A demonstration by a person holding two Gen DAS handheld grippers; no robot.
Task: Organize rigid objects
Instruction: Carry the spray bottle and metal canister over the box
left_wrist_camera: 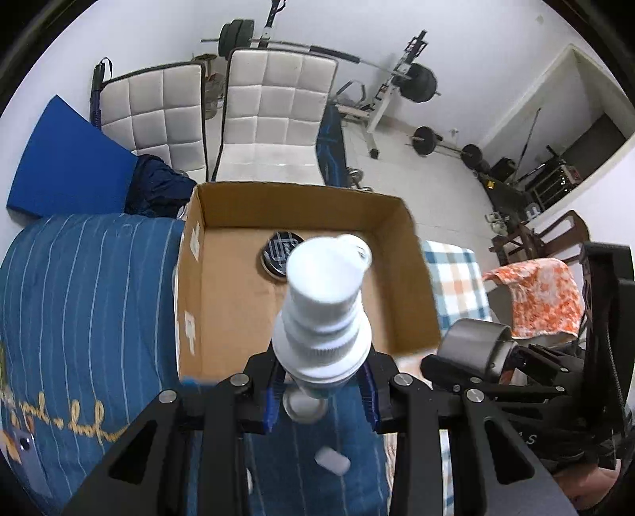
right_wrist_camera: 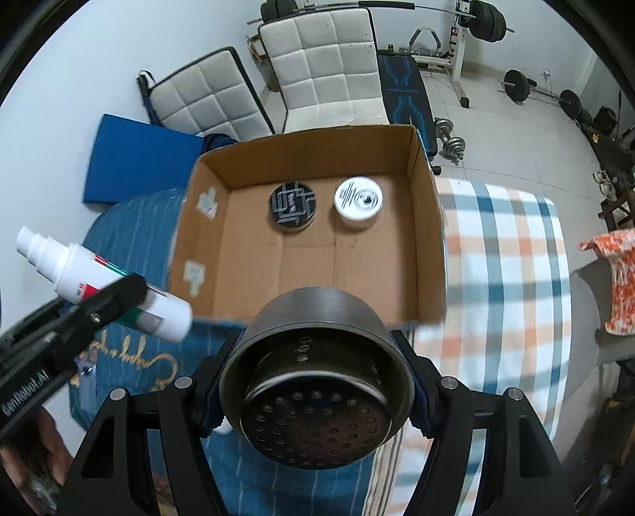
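My left gripper (left_wrist_camera: pixel 321 391) is shut on a white spray bottle (left_wrist_camera: pixel 325 313), seen cap-first and held over the near edge of an open cardboard box (left_wrist_camera: pixel 301 206). Inside the box lie a black round tin (right_wrist_camera: pixel 293 206) and a white round tin (right_wrist_camera: pixel 358 202). My right gripper (right_wrist_camera: pixel 317 397) is shut on a dark metal cup with a perforated bottom (right_wrist_camera: pixel 313 381), just short of the box's near wall. In the right wrist view the bottle (right_wrist_camera: pixel 79 274) is tilted at the far left in the left gripper (right_wrist_camera: pixel 119 295). The left wrist view shows the cup (left_wrist_camera: pixel 476 349) at the right.
The box rests on a bed with a blue striped spread (left_wrist_camera: pixel 79 297) and a plaid cloth (right_wrist_camera: pixel 500 258). A small white cap (left_wrist_camera: pixel 332 460) lies on the spread. Behind stand two white padded chairs (right_wrist_camera: pixel 325 67), a blue mat (right_wrist_camera: pixel 139 158) and weight equipment (right_wrist_camera: pixel 468 35). An orange patterned cloth (left_wrist_camera: pixel 543 293) is on the right.
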